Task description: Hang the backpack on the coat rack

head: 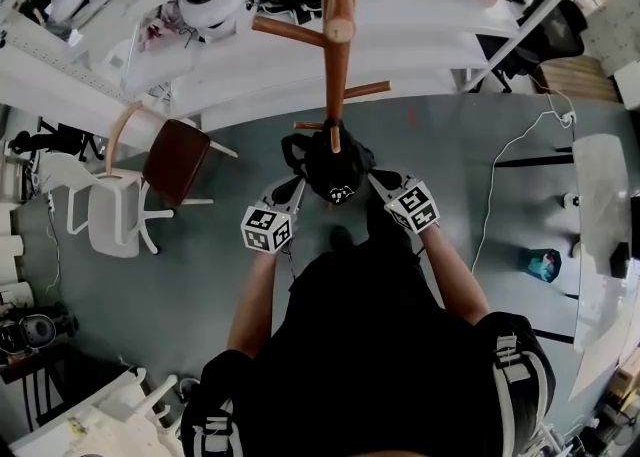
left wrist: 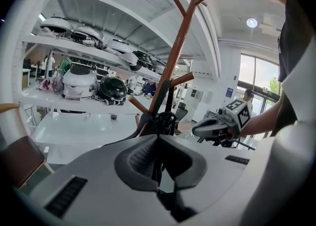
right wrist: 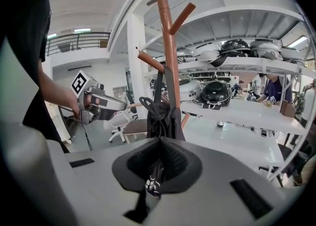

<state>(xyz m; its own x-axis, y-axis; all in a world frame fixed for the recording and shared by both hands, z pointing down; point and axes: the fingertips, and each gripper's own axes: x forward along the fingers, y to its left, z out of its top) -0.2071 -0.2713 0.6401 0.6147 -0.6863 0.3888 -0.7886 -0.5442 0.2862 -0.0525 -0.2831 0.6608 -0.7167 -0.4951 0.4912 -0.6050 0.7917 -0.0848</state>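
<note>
Left gripper (left wrist: 158, 138): clenched, 2 jaws pressed together on 1 dark strap (left wrist: 158, 166) that runs down between the pads. Right gripper (right wrist: 159, 142): also clenched, 2 jaws pinching 1 dark strap with white print (right wrist: 152, 182). So 2 grippers, each grasping 1 strap. Each carries 1 marker cube. In the head view they sit side by side in front of the person, pointing in toward the same thing.

1 black backpack (head: 330, 167) sits between and just beyond the 2 gripper tips, up off the floor (head: 200, 295) and pressed against the pole of the coat rack (head: 336, 65). Its top loop (right wrist: 146, 104) stands free on the left gripper's side. 1 dark strap (right wrist: 161, 84) goes up from the bag along the pole toward a peg. Cannot tell if it is hooked over that peg.

1 coat rack, brown wood, upright. 4 pegs show in the head view: 1 toward the camera, 1 left, 1 right, 1 short one low down just above the backpack.

Further out, left of the rack on the grey floor: 2 chairs, 1 with a brown seat (head: 176, 159) and 1 white chair (head: 113, 215), near each other. Behind the rack: 1 white worktop (left wrist: 89, 123) with 2 helmets on it, 1 white helmet (left wrist: 79, 81) and 1 dark helmet (left wrist: 112, 89), side by side. 1 white cable (head: 497, 185) trails over the floor to the right.
</note>
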